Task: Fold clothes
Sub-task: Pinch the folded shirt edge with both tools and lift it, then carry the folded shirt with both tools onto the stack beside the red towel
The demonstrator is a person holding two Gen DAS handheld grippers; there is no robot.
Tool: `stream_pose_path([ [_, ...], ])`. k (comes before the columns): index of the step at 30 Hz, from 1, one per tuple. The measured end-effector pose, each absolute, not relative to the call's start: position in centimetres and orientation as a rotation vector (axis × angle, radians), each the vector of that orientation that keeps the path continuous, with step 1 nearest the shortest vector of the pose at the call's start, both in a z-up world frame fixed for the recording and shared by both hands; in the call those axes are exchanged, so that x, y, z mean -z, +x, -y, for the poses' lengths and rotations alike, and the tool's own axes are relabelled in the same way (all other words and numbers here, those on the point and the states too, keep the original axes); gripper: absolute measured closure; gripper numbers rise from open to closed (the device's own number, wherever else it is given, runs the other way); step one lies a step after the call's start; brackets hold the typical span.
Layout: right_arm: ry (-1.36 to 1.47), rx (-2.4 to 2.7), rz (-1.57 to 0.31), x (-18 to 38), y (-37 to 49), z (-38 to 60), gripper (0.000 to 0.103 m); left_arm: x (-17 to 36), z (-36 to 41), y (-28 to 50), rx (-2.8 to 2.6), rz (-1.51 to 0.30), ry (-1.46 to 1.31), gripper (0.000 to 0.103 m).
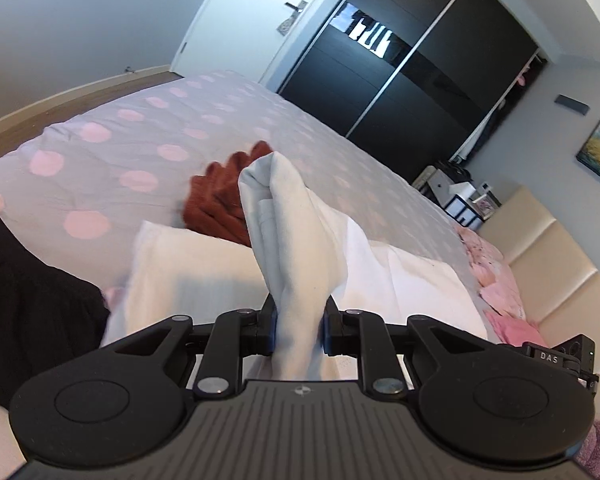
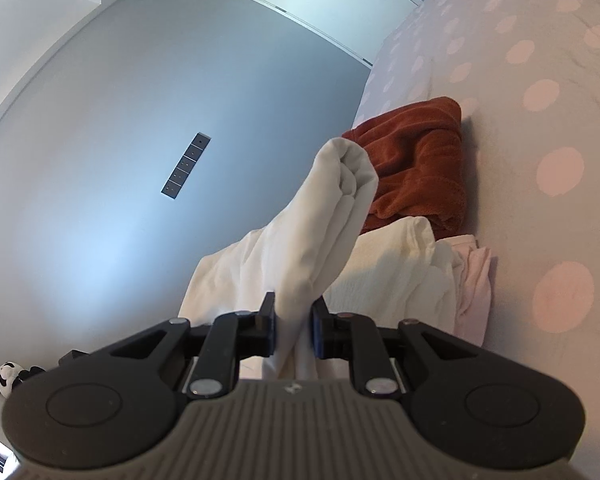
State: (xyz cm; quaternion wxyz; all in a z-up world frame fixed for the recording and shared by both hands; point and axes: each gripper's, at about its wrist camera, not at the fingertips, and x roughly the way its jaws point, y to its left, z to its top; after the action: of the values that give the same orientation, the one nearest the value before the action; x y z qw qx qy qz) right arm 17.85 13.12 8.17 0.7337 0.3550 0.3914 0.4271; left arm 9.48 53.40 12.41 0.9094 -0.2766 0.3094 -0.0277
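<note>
white cloth [image 1: 288,216], soft and bunched into a peak at frame centre, is pinched by left gripper [image 1: 299,330] and right gripper [image 2: 293,330]; fuzzy rust towel [image 2: 416,160] lies behind on dotted bedspread [image 1: 140,136].

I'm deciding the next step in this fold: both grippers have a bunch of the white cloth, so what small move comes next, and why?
Probably draw the two grippers apart to spread the white garment flat. The left gripper and right gripper each pinch a bunched wad of it, so no straight edge shows to fold along. Keep it clear of the rust-red towel lying just behind on the dotted bedspread.
</note>
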Motion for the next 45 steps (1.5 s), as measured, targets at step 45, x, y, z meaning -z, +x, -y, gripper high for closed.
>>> stream_pose_path([
  [45,0.208,-0.629,-0.600,-4.8,18.6,-27.3,0.081,-4.3,-55.2,13.0,-0.254,-0.564,-0.408,0.093],
])
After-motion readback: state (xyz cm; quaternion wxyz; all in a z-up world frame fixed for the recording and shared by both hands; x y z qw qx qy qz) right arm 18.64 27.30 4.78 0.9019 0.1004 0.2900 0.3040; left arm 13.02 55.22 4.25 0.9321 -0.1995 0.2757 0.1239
